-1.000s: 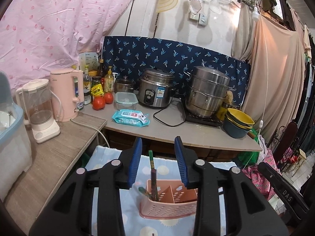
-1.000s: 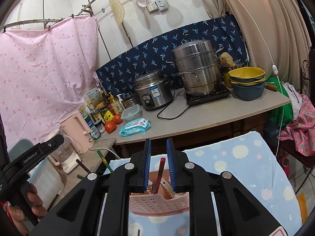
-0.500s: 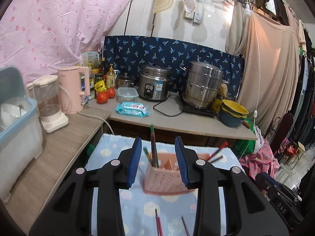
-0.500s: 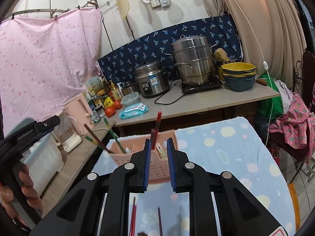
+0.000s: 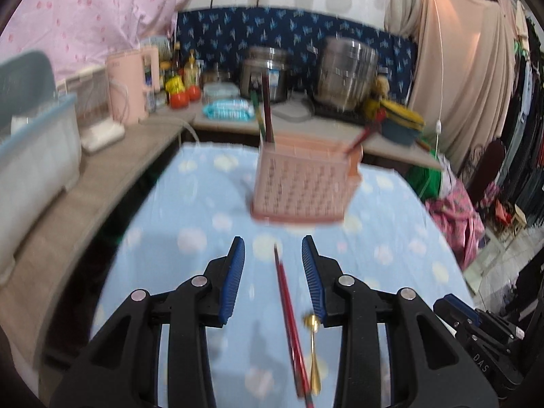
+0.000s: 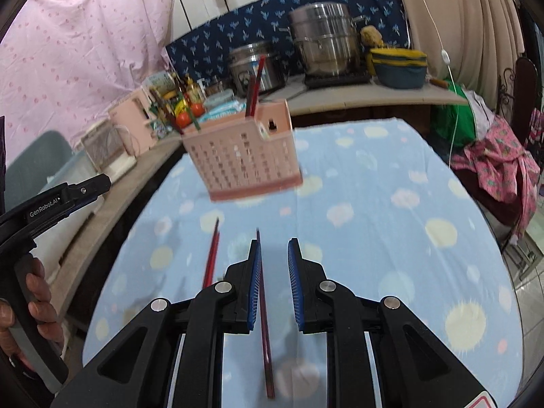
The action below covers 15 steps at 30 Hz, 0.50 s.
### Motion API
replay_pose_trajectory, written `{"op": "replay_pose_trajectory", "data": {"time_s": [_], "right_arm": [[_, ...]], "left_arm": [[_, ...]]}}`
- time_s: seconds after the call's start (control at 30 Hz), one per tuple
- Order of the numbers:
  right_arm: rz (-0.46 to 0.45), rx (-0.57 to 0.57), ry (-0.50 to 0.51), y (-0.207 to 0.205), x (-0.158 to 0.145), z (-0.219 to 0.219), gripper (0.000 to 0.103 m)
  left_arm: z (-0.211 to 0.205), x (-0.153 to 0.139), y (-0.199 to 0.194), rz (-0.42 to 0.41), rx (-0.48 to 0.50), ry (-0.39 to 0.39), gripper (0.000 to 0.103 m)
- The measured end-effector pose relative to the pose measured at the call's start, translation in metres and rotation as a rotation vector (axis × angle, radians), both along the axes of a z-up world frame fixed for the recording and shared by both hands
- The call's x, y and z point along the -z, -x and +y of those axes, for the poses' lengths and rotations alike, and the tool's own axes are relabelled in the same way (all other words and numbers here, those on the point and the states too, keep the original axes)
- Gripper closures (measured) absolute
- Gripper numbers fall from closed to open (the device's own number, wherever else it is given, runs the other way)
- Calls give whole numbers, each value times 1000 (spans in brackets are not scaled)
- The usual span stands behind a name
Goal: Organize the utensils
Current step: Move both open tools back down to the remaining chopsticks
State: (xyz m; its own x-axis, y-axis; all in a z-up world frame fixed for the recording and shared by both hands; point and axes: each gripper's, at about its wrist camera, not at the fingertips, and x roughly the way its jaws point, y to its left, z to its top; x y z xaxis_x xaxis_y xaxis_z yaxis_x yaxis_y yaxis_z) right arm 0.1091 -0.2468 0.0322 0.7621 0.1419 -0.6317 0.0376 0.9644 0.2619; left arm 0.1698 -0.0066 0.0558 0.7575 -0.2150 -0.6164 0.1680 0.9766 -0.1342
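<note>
left tool (image 6: 57, 200) – "GenRobot.AI" on its black body | right tool (image 5: 482, 363) – "DAS" on its body

Right claw (image 6: 274, 255) over loose chopsticks
Its jaws stand apart above a dark red chopstick (image 6: 264, 323); a red chopstick pair (image 6: 211, 258) lies left, the pink utensil basket (image 6: 243, 156) farther off.

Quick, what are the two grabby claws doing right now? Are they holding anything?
Left gripper: open, holding nothing; red chopsticks lie on the cloth below it.
Right gripper: open, holding nothing; a dark red chopstick lies under it.
</note>
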Motion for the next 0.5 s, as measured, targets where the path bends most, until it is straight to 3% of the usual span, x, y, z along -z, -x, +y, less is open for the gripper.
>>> {"op": "replay_pose_trajectory", "data": {"time_s": [0.5], "right_arm": [[179, -74, 6, 55, 77, 33, 86]], "left_arm": [[-2, 99, 58, 227, 30, -59, 70]]}}
